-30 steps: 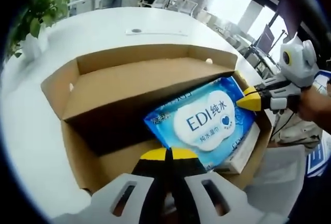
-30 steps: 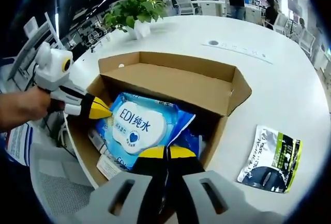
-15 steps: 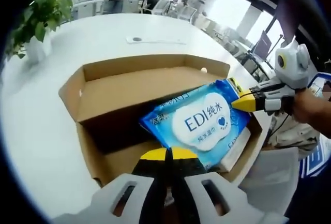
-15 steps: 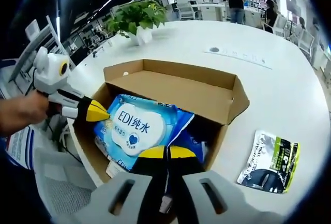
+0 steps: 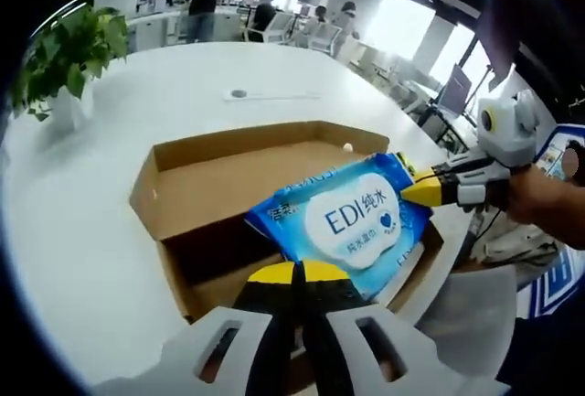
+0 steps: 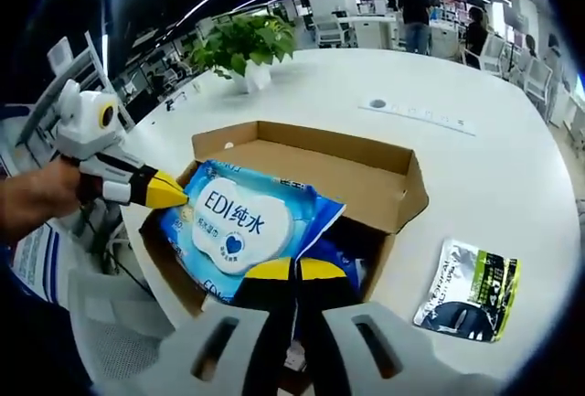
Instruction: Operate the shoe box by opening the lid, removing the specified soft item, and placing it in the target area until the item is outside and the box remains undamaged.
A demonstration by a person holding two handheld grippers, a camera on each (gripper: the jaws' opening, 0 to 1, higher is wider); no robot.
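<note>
Above the open box [image 5: 174,195], lifted blue wipes pack [image 5: 352,222] higher than before, pinched at both ends by shut left hand-held gripper [image 5: 300,272] and right hand-held gripper [image 6: 297,270]; nearly out

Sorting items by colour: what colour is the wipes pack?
Blue plastic wipes pack with a white label, clearest in the right gripper view.

Open brown cardboard shoe box [image 6: 366,172] on a white table, its lid flap folded back and standing along the far side. A blue soft pack of wet wipes [image 6: 239,227] [image 5: 352,222], with a white cloud-shaped label printed "EDI" and a small blue heart, sits tilted above the box opening, label upward, one end over the near rim.
</note>
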